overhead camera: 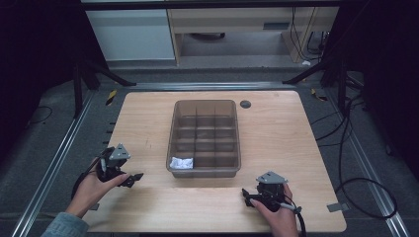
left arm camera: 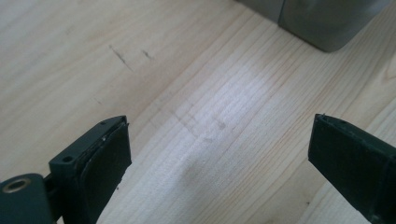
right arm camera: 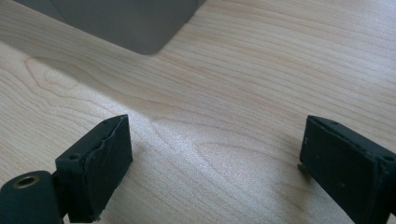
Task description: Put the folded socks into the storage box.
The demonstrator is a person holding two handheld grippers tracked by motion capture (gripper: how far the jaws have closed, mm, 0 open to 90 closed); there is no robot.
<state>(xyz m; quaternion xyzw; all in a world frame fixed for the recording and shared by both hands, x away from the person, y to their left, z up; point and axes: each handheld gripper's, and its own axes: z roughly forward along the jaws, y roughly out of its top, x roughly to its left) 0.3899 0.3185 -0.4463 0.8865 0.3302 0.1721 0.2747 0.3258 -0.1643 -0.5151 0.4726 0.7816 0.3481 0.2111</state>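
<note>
Resting low over the near part of the tabletop (overhead camera: 276,133), both tongs stand wide apart with nothing between them: the left tongs (overhead camera: 132,178) sit near the left edge, their jaws pointing right toward the bin, and the right tongs (overhead camera: 247,196) sit near the front edge, right of centre, their jaws pointing left. Between them and a little farther off stands a translucent grey divided bin (overhead camera: 204,138), its long side running away from the person, and a crumpled white piece (overhead camera: 181,162), paper or cloth by the look of it, lies in the bin's near-left compartment. Judging from this, no grasp is under way; the hands look parked at a start or rest pose, with the bin and the white piece as the work at hand. A next move would likely call for lifting one pair of tongs over the bin's near wall and coming down into that compartment from above, since the dividers leave little room for a sideways approach. In the left gripper view a corner of the bin (left arm camera: 322,23) lies ahead at upper right, and in the right gripper view its corner (right arm camera: 140,23) lies ahead at upper left, with bare wood in front of both. Open tabletop lies on either side of the bin, while each hand sits close to a table edge.
</note>
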